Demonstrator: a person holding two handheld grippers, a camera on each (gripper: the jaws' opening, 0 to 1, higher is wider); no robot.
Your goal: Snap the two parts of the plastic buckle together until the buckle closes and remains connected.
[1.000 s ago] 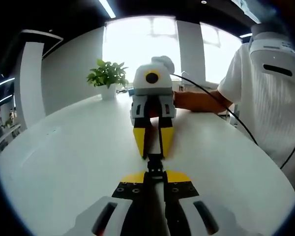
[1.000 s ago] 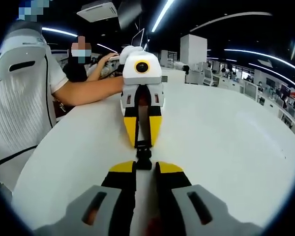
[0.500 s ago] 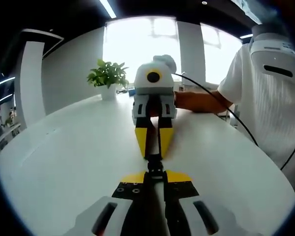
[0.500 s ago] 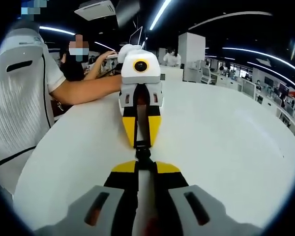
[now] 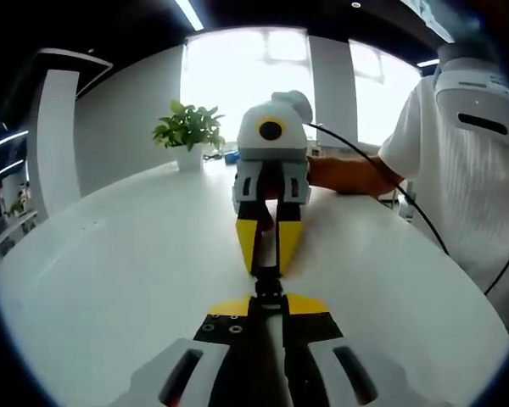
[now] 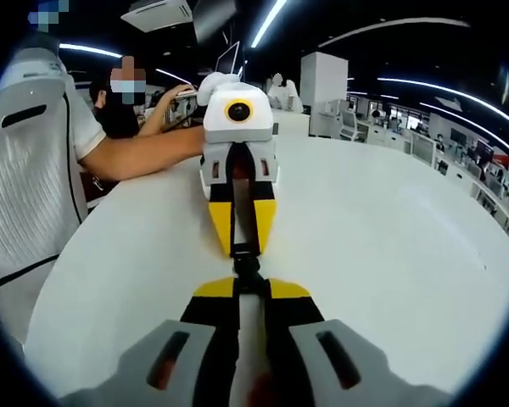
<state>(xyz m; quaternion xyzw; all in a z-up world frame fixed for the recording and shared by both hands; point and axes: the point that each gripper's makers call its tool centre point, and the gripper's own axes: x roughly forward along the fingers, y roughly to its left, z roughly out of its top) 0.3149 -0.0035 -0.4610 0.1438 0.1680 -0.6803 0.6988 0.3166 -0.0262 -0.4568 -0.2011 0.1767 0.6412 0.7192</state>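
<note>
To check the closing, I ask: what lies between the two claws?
The black buckle bridges the short gap between the left claw and the right claw in the left gripper view; whether it is joined cannot be told.

A: what's it all sitting on?
B: big white round table point(image 5: 110, 280), smooth top.
A: anything on it?
B: potted plant point(image 5: 187, 136) at the far edge by the window, and a person's forearm point(image 6: 144, 153) resting across the edge.

The left gripper point(image 5: 267, 303) has yellow-tipped black jaws with small screws and grey slotted housings. The right gripper point(image 5: 269, 259) matches, white-bodied, trailing a black cable point(image 5: 382, 182). At the frame's right edge, the person wears a white short sleeve point(image 5: 424, 119).
</note>
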